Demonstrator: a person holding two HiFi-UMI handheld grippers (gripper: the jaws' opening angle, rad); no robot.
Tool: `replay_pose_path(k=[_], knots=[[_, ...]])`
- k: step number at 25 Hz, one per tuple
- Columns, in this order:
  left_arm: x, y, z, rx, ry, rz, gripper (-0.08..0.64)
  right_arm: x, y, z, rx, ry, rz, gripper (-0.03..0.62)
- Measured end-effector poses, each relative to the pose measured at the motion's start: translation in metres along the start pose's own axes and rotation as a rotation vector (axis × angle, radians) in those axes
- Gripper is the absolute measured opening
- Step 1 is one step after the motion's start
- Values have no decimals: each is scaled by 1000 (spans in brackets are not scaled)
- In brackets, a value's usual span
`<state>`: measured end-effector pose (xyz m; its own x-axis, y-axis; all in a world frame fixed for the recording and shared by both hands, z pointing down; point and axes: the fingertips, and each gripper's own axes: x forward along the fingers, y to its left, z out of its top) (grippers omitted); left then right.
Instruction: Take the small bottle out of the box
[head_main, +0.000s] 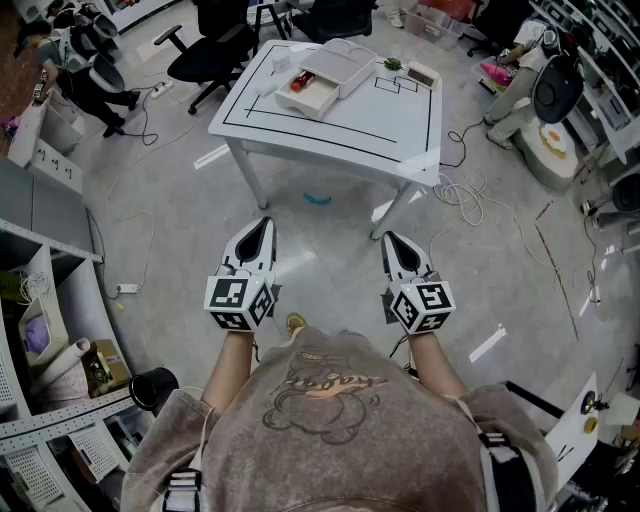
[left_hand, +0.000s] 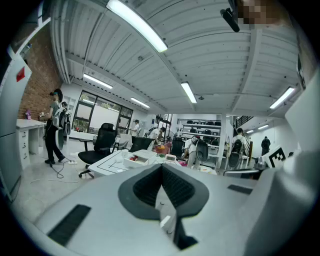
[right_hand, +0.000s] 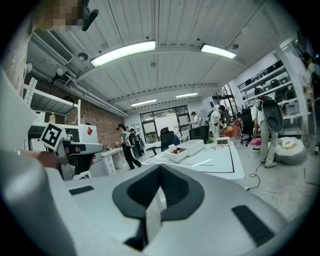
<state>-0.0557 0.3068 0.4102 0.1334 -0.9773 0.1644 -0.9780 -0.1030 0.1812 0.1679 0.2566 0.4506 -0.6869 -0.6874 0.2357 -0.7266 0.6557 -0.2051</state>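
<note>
The left gripper (head_main: 260, 228) and right gripper (head_main: 392, 242) are held shut, empty; the box (head_main: 325, 75), at twelve o'clock, should be approached first.

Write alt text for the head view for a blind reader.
A person stands on a grey floor holding the left tool and right tool, both shut and empty, pointed at a white table ahead. An open white box with something red inside sits on it, office chairs beyond.
</note>
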Motion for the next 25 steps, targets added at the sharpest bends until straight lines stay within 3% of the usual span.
replay_pose_path(k=[14, 25], knots=[[6, 21, 2, 14, -9, -26, 8, 29, 26, 7, 11, -35, 25, -5], [19, 57, 1, -5, -38, -88, 8, 57, 44, 2, -1, -44, -28, -5]])
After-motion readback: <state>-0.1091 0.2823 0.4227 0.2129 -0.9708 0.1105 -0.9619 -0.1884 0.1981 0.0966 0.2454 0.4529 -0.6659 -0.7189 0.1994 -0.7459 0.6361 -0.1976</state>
